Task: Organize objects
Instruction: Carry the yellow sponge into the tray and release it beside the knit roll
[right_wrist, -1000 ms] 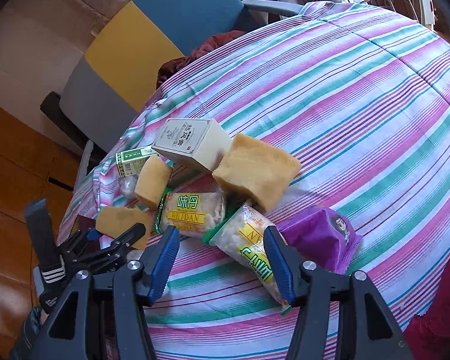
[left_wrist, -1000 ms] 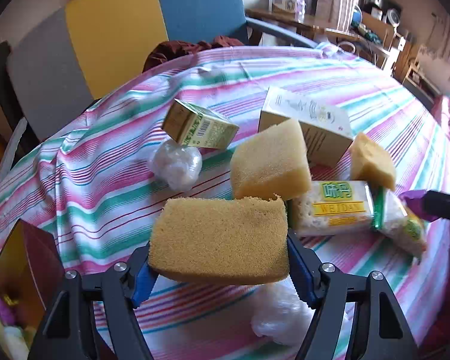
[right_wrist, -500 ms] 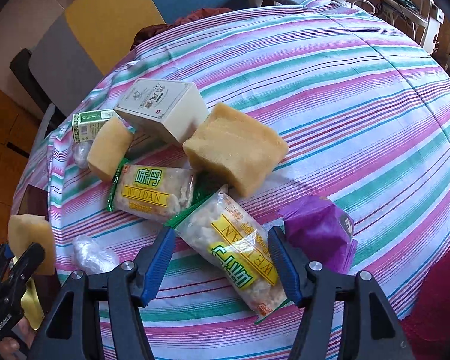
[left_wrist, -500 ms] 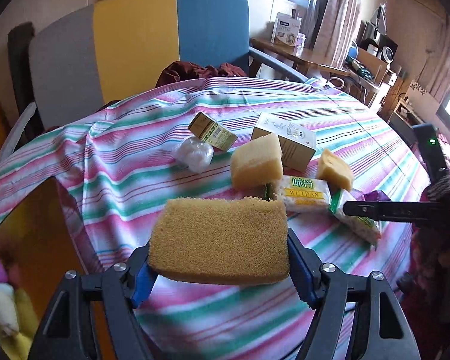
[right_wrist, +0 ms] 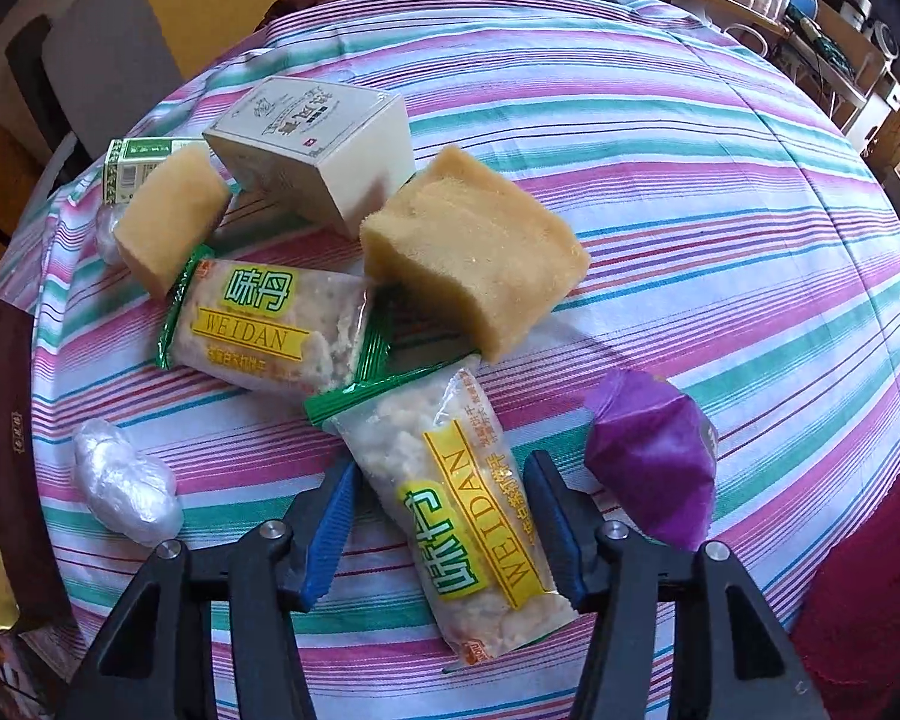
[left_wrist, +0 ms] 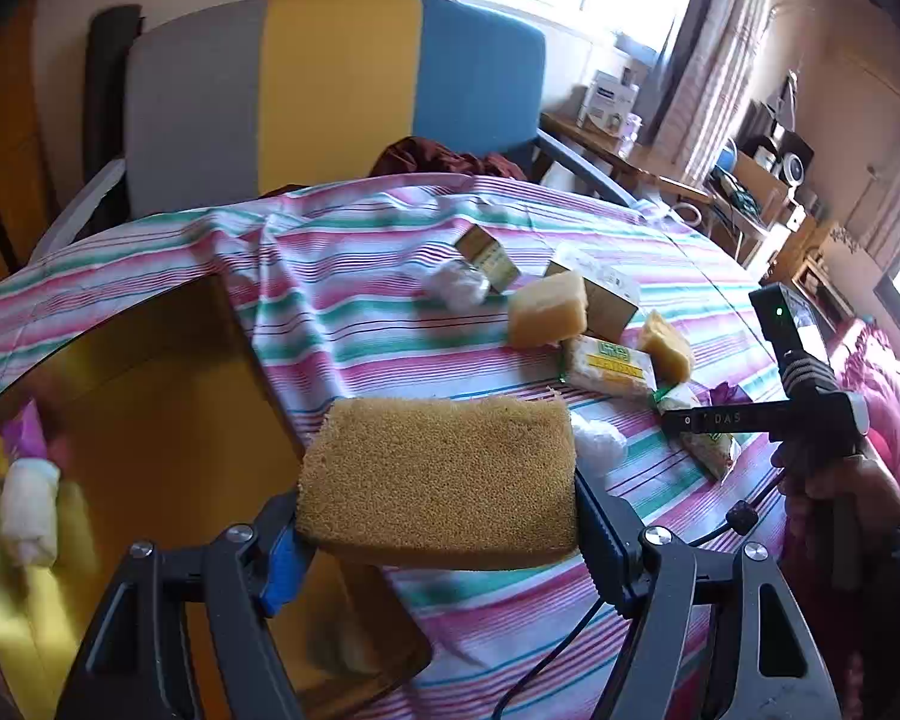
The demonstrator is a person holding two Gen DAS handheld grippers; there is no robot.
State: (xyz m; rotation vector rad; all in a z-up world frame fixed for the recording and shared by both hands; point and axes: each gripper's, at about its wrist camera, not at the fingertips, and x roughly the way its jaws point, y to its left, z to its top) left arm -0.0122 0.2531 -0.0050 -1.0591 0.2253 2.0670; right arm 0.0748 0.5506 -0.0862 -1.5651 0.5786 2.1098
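The worktop [right_wrist: 690, 192] under its striped cloth fills most of what I see, with a grey, yellow and blue chair back [left_wrist: 336, 96] behind it. Off its near-left edge sits a yellow-lined box [left_wrist: 150, 420], its contents blurred and partly cut off, so I cannot name them. My left claw [left_wrist: 438, 534] is clamped on a big tan sponge [left_wrist: 444, 480], pads pressed into both short ends, its long axis lying across the claw, held in the air between the box and the worktop edge. My right claw [right_wrist: 444, 522] points steeply down with its jaws closing around the lower cracker packet [right_wrist: 456, 516]; the packet lies between the pads, long axis running away from me and tilted left, green seal at the far end, and the pads have not yet pressed it. A second packet [right_wrist: 270, 324], two sponge blocks [right_wrist: 474, 252], a white carton [right_wrist: 318, 144], a purple wrapper [right_wrist: 654, 468] and a plastic wad [right_wrist: 126, 486] crowd close around it. A small green box [right_wrist: 132, 162] is half hidden behind one sponge.
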